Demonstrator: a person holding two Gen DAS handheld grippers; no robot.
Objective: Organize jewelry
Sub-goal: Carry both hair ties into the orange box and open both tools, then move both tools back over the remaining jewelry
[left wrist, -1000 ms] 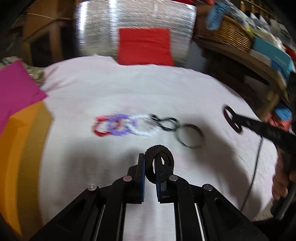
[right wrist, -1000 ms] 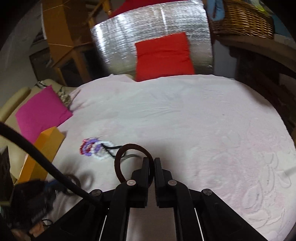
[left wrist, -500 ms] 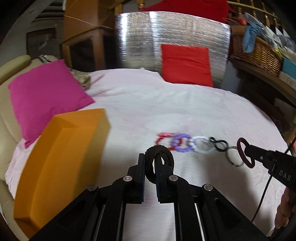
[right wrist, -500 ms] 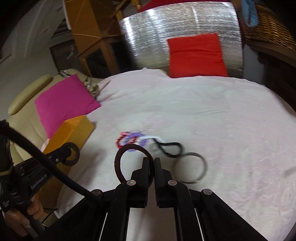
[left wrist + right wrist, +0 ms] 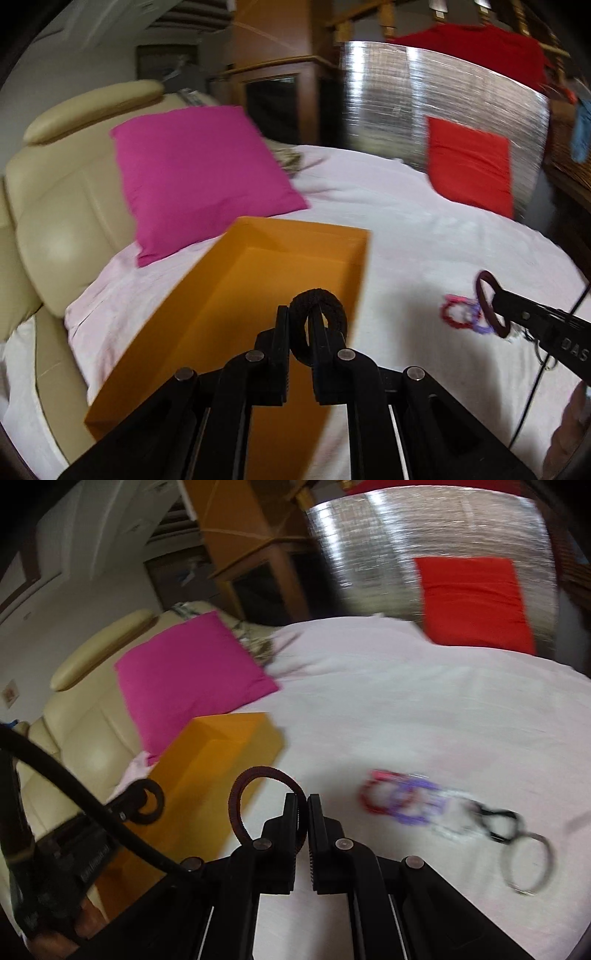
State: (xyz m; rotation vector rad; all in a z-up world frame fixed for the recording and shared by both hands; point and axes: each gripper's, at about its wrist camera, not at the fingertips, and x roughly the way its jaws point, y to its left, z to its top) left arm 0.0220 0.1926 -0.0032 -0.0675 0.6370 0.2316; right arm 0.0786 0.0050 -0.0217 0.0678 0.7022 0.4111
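Two grippers, each pinching a ring. Left gripper [image 5: 299, 328] squeezed tight on a thick black fabric band [image 5: 318, 325], soft and fuzzy, standing up loop-first between the pads. Right gripper [image 5: 302, 812] squeezed tight on a thin dark red band [image 5: 258, 801], held by one small bit of its edge, the rest of the loop sticking out to the left of the jaws. Just ahead of the left gripper and a bit below: an open orange box [image 5: 258, 306], looking empty inside. Same box ahead and to the left of the right gripper. More rings lying in a row on the pale sheet [image 5: 424, 709], ahead and to the right of the right gripper: a red beaded bracelet [image 5: 376, 794], a purple beaded bracelet [image 5: 413, 805], a white one too blurry to read well, a small black elastic [image 5: 498, 821], and a silver bangle [image 5: 528, 864] at the far end. Probably all very light. Fabric bands soft and bendy, easy to squash, not likely to break. Beaded ones likely bumpy and stretchy, maybe a bit slippery. Bangle likely hard and smooth, so best pinched across its thin rim. Best hold for any ring: one side of the loop, pads flat on it.
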